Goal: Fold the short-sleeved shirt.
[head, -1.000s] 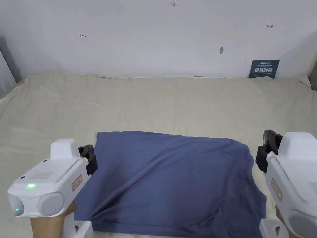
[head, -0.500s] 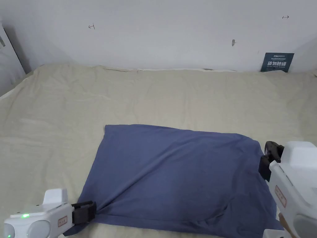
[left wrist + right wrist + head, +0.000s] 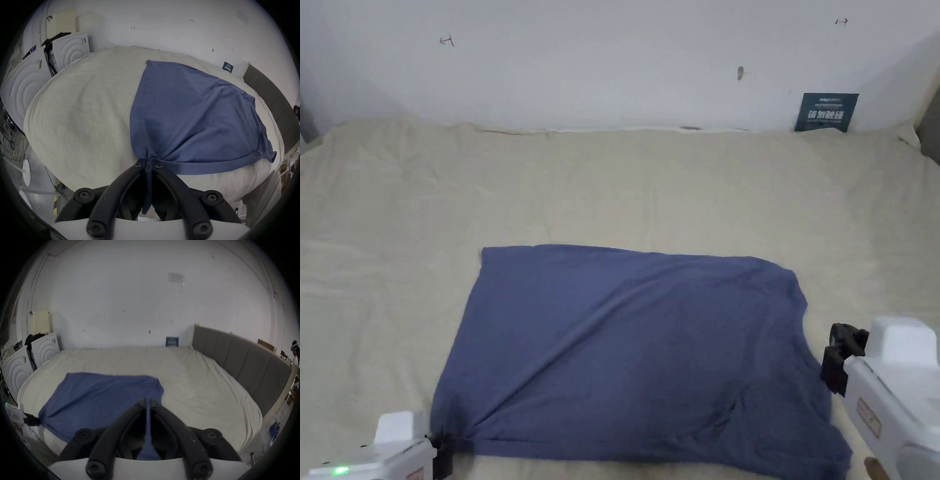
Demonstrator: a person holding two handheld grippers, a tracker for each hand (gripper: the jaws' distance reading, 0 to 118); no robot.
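Note:
A blue short-sleeved shirt (image 3: 625,350) lies folded into a rough rectangle on the beige bed, with creases fanning out from its near-left corner. My left gripper (image 3: 439,451) is at the bottom left, shut on that corner; in the left gripper view the cloth (image 3: 186,113) bunches between the jaws of the left gripper (image 3: 148,164). My right gripper (image 3: 836,365) sits at the shirt's right edge. In the right gripper view a strip of blue fabric (image 3: 100,395) runs between the closed jaws of the right gripper (image 3: 148,402). The left gripper (image 3: 30,419) also shows there, far left.
The beige sheet (image 3: 612,187) stretches wide behind and beside the shirt. A dark sign (image 3: 826,112) leans on the white wall at the back right. A grey headboard (image 3: 243,363) borders the bed's right side, and white panels (image 3: 24,84) stand to the left.
The left gripper has come down from the shirt's left edge to its near-left corner and closed on it, pulling creases. The right gripper has slid nearer along the right edge.

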